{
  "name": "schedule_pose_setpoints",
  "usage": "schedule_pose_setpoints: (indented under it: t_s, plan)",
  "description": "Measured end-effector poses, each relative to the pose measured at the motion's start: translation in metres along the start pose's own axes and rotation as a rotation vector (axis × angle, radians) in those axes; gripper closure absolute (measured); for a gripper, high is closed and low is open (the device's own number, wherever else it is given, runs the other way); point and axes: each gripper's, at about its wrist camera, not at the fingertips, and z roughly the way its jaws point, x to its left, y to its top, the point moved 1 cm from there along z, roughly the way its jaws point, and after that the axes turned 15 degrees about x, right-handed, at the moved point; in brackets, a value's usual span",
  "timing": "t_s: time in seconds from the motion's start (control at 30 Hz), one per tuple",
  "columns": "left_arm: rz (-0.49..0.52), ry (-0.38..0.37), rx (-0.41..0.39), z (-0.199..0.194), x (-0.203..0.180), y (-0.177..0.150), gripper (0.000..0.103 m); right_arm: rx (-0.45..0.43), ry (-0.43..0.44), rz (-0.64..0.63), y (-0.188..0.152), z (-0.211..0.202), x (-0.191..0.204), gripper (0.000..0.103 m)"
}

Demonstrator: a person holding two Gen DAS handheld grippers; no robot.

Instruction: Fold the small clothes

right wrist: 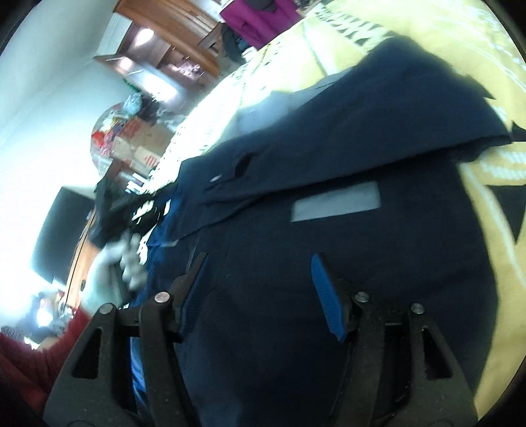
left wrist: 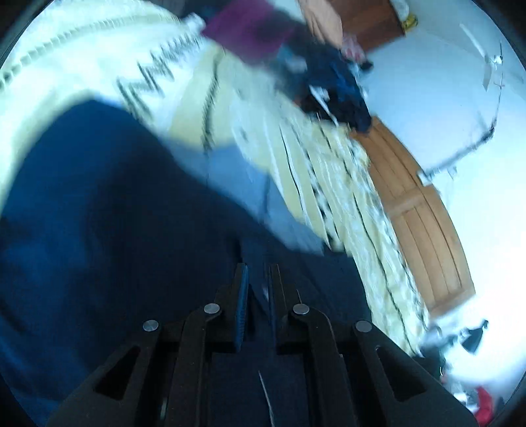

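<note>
I judge the fold partly made: my left gripper [left wrist: 258, 279] seems, through blur, pinched on the navy garment [right wrist: 328, 157] lying doubled on the bedspread [right wrist: 486, 203], my right gripper [right wrist: 259, 262] gaping, empty, above it.

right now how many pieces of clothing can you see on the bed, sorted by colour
Dark navy blue garment with a grey patch: 1
Magenta purple garment at the far end of the bed: 1
Dark heap of mixed clothes: 1 pile, pieces too blurred to count
Total: 2 separate garments, plus the pile
</note>
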Motion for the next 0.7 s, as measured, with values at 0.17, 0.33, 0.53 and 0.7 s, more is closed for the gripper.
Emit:
schedule_pose_setpoints:
  t_s: [0.17,0.33,0.53,0.7]
  plan:
    - [0.031,-0.013,0.095,0.038,-0.024,-0.031,0.047,0.019,-0.016,0.026,0.002,0.011,-0.011,0.042]
    - [-0.018,0.057,0.064,0.059,-0.027,-0.036,0.048,0.011,-0.036,-0.002,0.0,0.014,-0.007,0.041]
    - [-0.048,0.107,0.002,0.075,-0.031,-0.027,0.052,0.008,-0.027,-0.008,-0.003,0.015,-0.009,0.041]
    - [-0.099,0.109,-0.057,0.075,-0.024,-0.03,0.057,0.004,-0.026,-0.032,-0.004,0.019,-0.009,0.04]
